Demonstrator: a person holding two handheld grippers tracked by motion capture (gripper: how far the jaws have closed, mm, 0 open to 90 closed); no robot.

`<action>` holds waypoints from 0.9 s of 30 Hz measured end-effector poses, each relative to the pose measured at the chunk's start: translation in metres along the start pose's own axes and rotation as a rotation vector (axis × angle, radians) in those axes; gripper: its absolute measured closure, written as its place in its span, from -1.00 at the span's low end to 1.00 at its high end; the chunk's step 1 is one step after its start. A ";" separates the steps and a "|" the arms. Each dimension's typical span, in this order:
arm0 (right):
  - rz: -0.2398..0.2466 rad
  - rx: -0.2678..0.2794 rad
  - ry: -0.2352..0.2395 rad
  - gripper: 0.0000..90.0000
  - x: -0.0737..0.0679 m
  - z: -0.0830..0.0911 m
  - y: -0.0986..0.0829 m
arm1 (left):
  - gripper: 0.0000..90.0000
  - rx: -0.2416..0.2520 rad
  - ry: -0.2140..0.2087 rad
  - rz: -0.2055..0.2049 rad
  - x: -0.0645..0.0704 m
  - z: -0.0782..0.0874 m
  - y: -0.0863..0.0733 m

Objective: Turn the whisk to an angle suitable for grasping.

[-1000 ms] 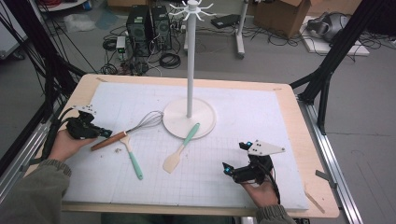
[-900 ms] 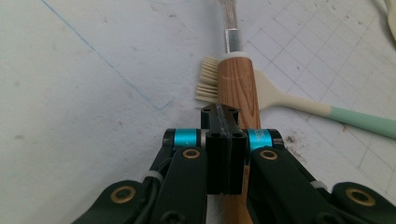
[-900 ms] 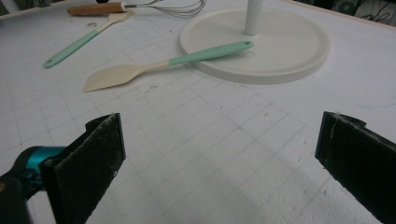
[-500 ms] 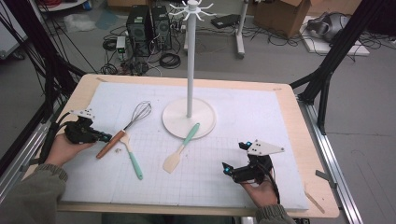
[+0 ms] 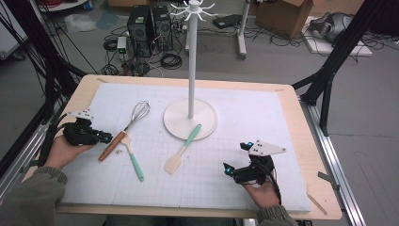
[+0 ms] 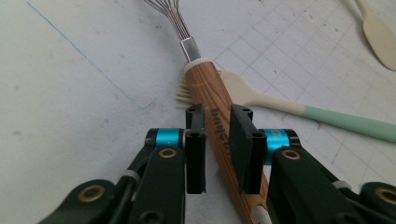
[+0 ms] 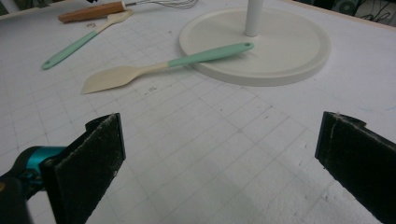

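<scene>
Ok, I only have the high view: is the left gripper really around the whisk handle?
Observer: Yes. In the left gripper view, the left gripper has a jaw on either side of the wooden whisk handle, towards its free end. I can't tell if they pinch it yet.
Operator: Is anything under that handle?
Observer: Yes, the cream toothed head of the green-handled tool lies beneath it, just behind the metal collar.
Operator: And the right gripper?
Observer: The right gripper is wide open with nothing between its jaws, and it points towards the spatula.
</scene>
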State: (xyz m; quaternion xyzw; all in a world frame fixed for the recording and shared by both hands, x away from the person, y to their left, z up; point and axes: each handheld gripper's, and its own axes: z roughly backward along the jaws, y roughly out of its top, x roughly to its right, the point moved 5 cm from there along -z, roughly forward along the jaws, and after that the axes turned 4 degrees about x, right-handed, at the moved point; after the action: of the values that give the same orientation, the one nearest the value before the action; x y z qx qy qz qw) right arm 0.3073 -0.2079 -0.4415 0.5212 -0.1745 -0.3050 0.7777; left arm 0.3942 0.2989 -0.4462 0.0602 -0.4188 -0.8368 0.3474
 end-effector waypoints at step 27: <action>-0.002 0.016 -0.016 -0.99 0.002 0.004 0.002 | 0.02 0.102 0.100 -0.034 0.024 0.012 0.008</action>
State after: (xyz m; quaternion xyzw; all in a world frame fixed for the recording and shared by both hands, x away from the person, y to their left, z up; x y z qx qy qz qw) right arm 0.3071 -0.2119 -0.4383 0.5249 -0.1826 -0.3087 0.7719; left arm 0.3757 0.2883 -0.4283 0.1265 -0.4419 -0.8162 0.3501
